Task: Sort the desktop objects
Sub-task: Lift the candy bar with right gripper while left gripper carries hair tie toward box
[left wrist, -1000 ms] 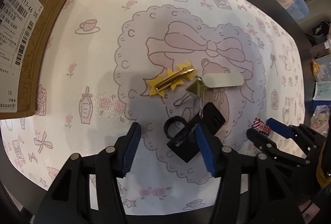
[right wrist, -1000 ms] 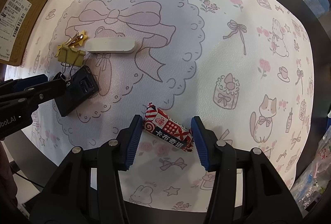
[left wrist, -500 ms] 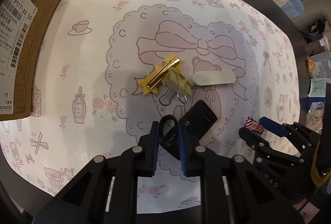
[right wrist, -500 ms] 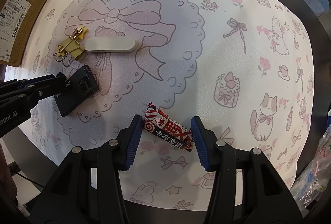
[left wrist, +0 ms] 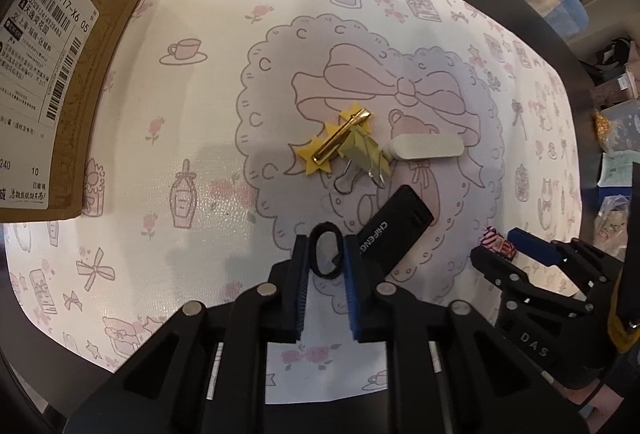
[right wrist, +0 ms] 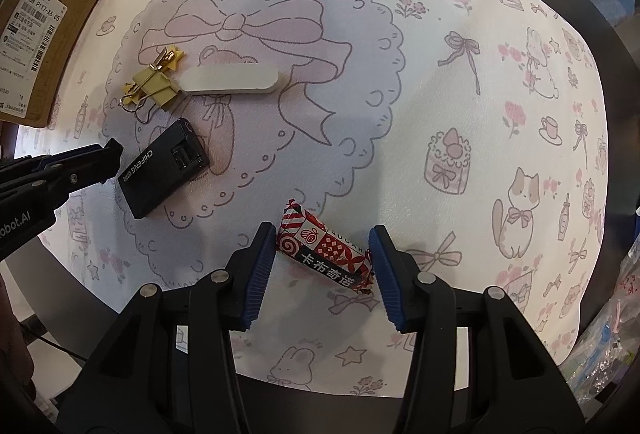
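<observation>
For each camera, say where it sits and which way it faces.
Left wrist: on the left gripper, looking forward and down along its fingers, shut on a black hair tie; the right gripper shows at right.
Right wrist: on the right gripper, looking down at a candy wrapper between its open fingers; the left gripper enters at left.
Shared: black case, yellow binder clip, white eraser, cardboard box.
</observation>
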### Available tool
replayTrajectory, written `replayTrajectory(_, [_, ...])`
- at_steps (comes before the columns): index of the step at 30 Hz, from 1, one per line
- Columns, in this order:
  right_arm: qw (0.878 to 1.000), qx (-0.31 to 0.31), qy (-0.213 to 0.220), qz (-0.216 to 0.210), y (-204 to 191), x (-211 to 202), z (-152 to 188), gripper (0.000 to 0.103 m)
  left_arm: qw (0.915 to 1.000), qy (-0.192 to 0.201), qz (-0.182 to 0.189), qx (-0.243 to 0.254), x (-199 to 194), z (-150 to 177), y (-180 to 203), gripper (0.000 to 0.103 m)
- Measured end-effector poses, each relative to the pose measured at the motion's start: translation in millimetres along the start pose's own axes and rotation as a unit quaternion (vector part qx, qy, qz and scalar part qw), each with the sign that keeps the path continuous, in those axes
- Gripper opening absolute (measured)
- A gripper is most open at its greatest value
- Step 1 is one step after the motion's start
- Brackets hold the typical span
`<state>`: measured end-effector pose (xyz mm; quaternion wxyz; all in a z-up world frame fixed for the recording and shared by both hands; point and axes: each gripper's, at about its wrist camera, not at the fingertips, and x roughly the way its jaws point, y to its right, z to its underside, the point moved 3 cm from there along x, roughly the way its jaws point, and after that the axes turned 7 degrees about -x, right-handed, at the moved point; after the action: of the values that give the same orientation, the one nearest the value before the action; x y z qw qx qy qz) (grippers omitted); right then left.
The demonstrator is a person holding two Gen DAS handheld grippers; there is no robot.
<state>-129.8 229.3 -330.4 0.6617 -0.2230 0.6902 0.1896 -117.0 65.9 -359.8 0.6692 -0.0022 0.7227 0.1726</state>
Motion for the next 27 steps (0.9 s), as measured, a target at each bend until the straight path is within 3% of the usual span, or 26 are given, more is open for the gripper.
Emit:
replayTrajectory(10, [1.000, 0.019, 0.013, 0.006, -9.0, -26.4, -23.9, 0.050, 1.0000, 0.004, -0.002, -0.002, -32.0, 4.2, -16.8, 0.016])
replayTrajectory(14, [0.999, 0.028, 0.022, 0.007, -21.4, -66.9, -52.9, 0.050, 0.9999, 0.012, -0.003, 0.001, -68.0, 4.8, -18.8, 0.016])
replayTrajectory(17, [0.999, 0.037, 0.033, 0.005, -3.5, -89.1, 23.8, 0.050, 0.9998, 0.018, -0.004, 0.001, -102.9, 5.9, -19.2, 0.016])
replayTrajectory(27, [0.994, 0.072, 0.079, 0.017, -34.6, -175.9, 7.6, 0.050, 0.9984, 0.049, -0.014, 0.024, -224.1, 15.9, -22.2, 0.016])
